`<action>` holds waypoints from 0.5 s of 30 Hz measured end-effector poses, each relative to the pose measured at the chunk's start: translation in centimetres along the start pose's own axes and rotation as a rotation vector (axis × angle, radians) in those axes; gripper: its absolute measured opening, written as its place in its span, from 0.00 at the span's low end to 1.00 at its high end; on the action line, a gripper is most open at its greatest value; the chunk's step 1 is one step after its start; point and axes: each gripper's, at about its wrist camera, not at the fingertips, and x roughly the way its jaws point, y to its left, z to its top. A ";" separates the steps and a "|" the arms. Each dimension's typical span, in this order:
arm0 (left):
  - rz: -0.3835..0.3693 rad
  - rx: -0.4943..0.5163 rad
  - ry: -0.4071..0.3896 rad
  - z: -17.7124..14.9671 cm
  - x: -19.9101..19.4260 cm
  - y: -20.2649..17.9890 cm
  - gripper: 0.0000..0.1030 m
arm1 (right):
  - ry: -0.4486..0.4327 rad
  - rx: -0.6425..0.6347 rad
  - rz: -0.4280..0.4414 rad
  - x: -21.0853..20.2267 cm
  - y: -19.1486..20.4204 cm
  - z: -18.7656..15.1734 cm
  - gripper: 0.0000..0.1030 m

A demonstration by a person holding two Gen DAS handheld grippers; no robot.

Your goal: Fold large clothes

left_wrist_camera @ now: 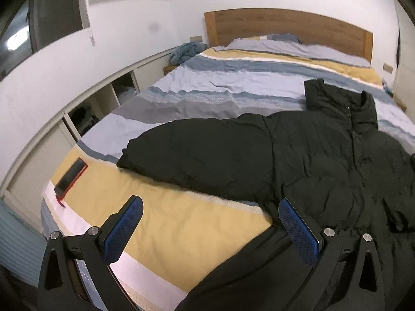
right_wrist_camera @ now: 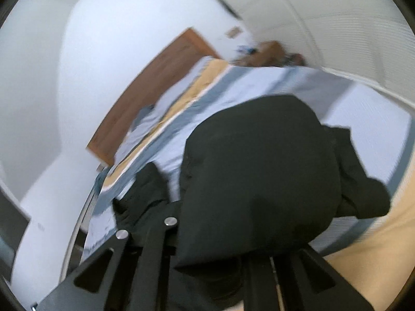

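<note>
Striped blue-yellow bed (left_wrist_camera: 207, 83): flat, wide surface for folding. Black puffer jacket (left_wrist_camera: 298, 155) spread on its near right part, sleeve stretched leftward, collar toward headboard (left_wrist_camera: 285, 24). Right gripper (right_wrist_camera: 215, 267) pinched shut on jacket fabric, raised clear of bed, probably for fold-over. Left gripper (left_wrist_camera: 210, 223) spread wide above jacket hem, holding nothing. Red-cased phone (left_wrist_camera: 71, 176) near left bed edge.

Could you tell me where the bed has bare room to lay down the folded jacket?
The widest free patch is the striped duvet between the black jacket and the pillows. A smaller one is the yellow band between the jacket's sleeve, the phone and the left claw. The near right side is crowded with the jacket.
</note>
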 end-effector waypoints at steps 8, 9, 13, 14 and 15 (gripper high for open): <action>0.005 -0.002 0.003 -1.8 -1.3 3.6 0.99 | 0.116 -0.258 0.022 1.1 12.2 -5.4 0.11; 0.007 -0.013 0.006 -2.2 -1.4 4.4 0.99 | 0.132 -0.274 0.027 1.3 13.2 -6.4 0.11; 0.018 -0.045 0.017 -3.0 -1.7 7.1 0.99 | 0.202 -0.368 0.018 2.7 16.7 -10.9 0.12; 0.022 -0.052 0.019 -3.2 -1.8 7.6 0.99 | 0.224 -0.398 0.007 3.2 17.4 -12.3 0.12; 0.028 -0.059 0.021 -3.5 -1.9 8.4 0.99 | 0.244 -0.418 -0.002 3.7 17.7 -13.4 0.12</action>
